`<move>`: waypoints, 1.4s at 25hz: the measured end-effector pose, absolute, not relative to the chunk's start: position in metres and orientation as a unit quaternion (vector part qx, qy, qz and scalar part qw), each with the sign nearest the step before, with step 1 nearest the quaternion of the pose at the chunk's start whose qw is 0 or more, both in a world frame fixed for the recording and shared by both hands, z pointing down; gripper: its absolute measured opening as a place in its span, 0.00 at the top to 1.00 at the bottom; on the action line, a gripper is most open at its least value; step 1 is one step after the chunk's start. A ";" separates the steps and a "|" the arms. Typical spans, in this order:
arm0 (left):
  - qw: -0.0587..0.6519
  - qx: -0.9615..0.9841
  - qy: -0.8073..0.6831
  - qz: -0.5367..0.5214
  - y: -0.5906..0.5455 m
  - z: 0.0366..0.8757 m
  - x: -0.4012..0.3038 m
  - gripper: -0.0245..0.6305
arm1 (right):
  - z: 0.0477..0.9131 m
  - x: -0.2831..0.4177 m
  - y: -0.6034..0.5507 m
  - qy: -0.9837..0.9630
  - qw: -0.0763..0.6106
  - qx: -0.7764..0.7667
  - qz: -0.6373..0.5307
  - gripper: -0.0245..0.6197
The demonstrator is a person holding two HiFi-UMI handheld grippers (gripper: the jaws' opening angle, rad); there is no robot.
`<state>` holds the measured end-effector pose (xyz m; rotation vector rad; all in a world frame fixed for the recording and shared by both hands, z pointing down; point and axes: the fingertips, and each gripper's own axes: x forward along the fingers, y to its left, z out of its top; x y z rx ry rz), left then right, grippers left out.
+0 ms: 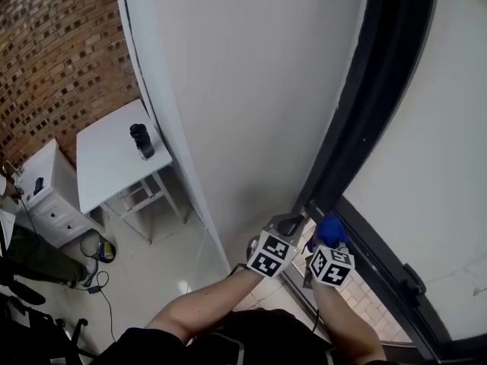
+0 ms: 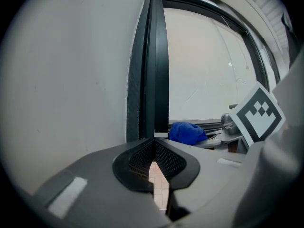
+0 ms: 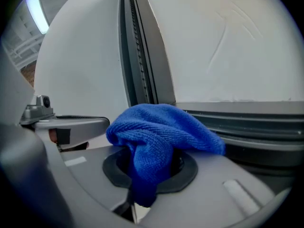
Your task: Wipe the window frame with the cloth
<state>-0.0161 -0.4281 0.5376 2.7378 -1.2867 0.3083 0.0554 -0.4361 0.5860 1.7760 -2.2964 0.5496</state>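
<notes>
Both wait at the frame corner: right gripper pinches the cloth for wiping, left gripper closed, empty.

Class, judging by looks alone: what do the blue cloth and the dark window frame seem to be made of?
The blue cloth looks like microfibre: matte, fine ribs, soft folds. The window frame is likely painted metal or plastic, dark and smooth with slight sheen; which one stays open.
</notes>
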 end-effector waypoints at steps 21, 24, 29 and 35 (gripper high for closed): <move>0.050 0.940 -0.321 0.105 -0.395 0.528 -0.026 0.97 | 0.574 0.037 -0.400 -0.742 0.066 0.638 0.194 0.86; 0.054 0.945 -0.307 0.096 -0.388 0.526 -0.030 0.97 | 0.573 0.036 -0.391 -0.736 0.070 0.645 0.191 0.86; 0.052 0.956 -0.276 0.090 -0.374 0.527 -0.035 0.97 | 0.573 0.035 -0.386 -0.719 0.069 0.664 0.194 0.87; 0.064 0.959 -0.262 0.086 -0.374 0.534 -0.042 0.97 | 0.567 0.029 -0.401 -0.725 0.093 0.658 0.180 0.86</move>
